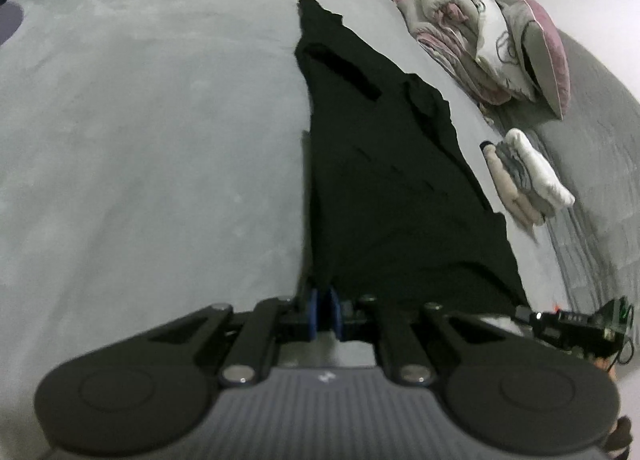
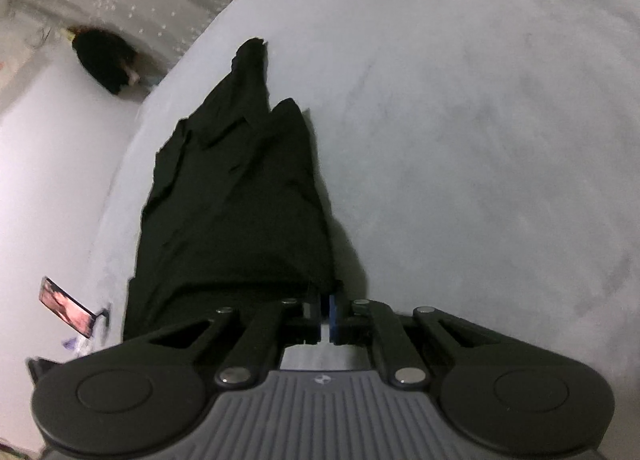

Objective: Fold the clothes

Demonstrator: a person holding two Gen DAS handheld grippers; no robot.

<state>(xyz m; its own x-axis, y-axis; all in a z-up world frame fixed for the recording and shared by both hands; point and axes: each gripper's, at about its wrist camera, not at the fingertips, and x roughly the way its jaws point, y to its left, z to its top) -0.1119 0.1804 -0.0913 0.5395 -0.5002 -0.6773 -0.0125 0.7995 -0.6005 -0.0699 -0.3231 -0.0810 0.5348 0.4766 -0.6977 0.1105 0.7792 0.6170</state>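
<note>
Garment: I have a black garment (image 1: 384, 188) lying long and narrow on the grey bed (image 1: 140, 140); in the left wrist view it runs from the bottom centre up toward the upper middle of the frame, and in the right wrist view (image 2: 236, 196) it tapers the same way to a point near the upper centre.
Feel: I judge it light, thin and limp; it creases and bunches along its far half, so it will sag and drape wherever I don't support it, and it is not fragile.
Where to hold: I reckon the two corners of the near hem are the right places, one per gripper, so the edge stays stretched between them.
Left gripper: my left gripper (image 1: 325, 310) has its blue pads all but together at the bottom centre, pinching the near left corner of the cloth.
Right gripper: my right gripper (image 2: 325, 314) is likewise closed down to a sliver, nipping the near right corner of the hem.
Risk: a thin pinch on smooth fabric may slip if I pull hard.
Surroundings: folded pale laundry (image 1: 524, 180) and pillows (image 1: 516, 36) sit at the right of the left view; a phone (image 2: 66, 306) leans at the lower left of the right view.
</note>
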